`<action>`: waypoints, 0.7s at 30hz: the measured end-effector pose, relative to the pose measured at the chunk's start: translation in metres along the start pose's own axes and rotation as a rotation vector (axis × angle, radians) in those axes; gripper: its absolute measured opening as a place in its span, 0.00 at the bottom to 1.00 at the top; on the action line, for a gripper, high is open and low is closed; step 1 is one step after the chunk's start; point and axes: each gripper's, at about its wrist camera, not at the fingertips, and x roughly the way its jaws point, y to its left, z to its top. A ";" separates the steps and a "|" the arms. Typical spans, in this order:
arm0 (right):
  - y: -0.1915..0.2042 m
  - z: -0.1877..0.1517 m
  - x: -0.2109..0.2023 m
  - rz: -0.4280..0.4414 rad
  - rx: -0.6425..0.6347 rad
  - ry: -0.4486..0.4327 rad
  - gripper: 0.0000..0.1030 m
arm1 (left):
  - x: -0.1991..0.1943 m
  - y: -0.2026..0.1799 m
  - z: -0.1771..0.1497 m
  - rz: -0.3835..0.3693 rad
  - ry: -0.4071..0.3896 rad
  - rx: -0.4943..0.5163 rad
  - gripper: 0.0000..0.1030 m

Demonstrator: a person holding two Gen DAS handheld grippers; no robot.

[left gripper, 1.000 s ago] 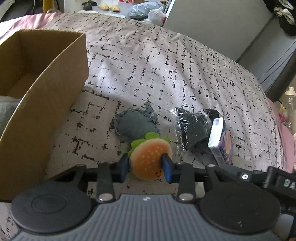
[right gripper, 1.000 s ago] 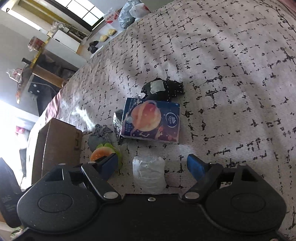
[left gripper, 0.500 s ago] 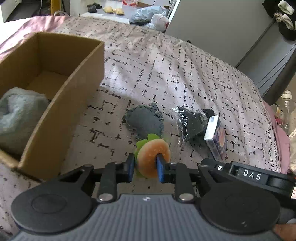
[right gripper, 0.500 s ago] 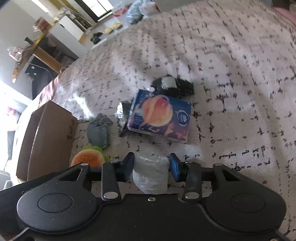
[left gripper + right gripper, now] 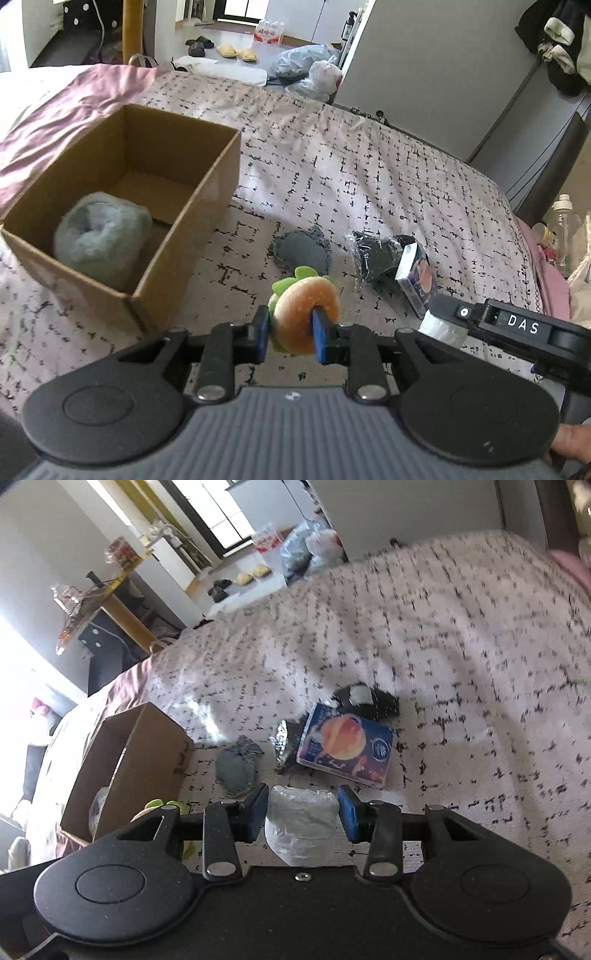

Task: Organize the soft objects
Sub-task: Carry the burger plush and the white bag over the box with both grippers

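My left gripper [image 5: 290, 330] is shut on a plush burger toy [image 5: 304, 314], squeezed flat between the blue pads and held above the bedspread, just right of an open cardboard box [image 5: 218, 177]. A fluffy grey-blue bundle [image 5: 101, 236] lies in that box. My right gripper [image 5: 302, 814] is shut on a white plastic-wrapped soft packet [image 5: 301, 825], lifted off the bed. On the bedspread lie a grey fabric pouch [image 5: 301, 251] [image 5: 236, 768], a dark item in clear wrap [image 5: 373, 254] [image 5: 286, 742] and a blue tissue pack [image 5: 417, 280] [image 5: 347, 751].
The bed [image 5: 369, 166] carries a pink-grey spread with black dashes. Another dark wrapped bundle [image 5: 365, 699] lies behind the tissue pack. Plastic bags [image 5: 310, 70] and slippers [image 5: 236, 51] are on the floor beyond. A baby bottle [image 5: 561, 218] stands at the right.
Both grippers closed on their items and rose off the bed. The left one with the burger moved toward the box, so the box interior and its grey-blue bundle came into view.
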 end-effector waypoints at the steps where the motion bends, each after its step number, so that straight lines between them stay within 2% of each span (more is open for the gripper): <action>1: 0.002 -0.001 -0.004 0.001 -0.011 -0.009 0.40 | -0.005 0.001 0.000 0.000 -0.003 0.000 0.22; 7: 0.003 -0.014 -0.024 0.007 -0.008 -0.016 0.40 | -0.031 0.008 0.001 0.001 -0.039 0.002 0.22; 10: 0.004 -0.018 -0.038 0.068 0.056 -0.032 0.40 | -0.041 0.012 0.003 -0.008 -0.055 0.002 0.22; 12: 0.010 -0.023 -0.046 0.078 0.062 -0.046 0.40 | -0.047 0.015 0.003 -0.017 -0.064 -0.002 0.22; 21: 0.038 -0.033 -0.062 0.048 0.052 -0.095 0.40 | -0.077 0.030 0.006 -0.050 -0.088 -0.003 0.22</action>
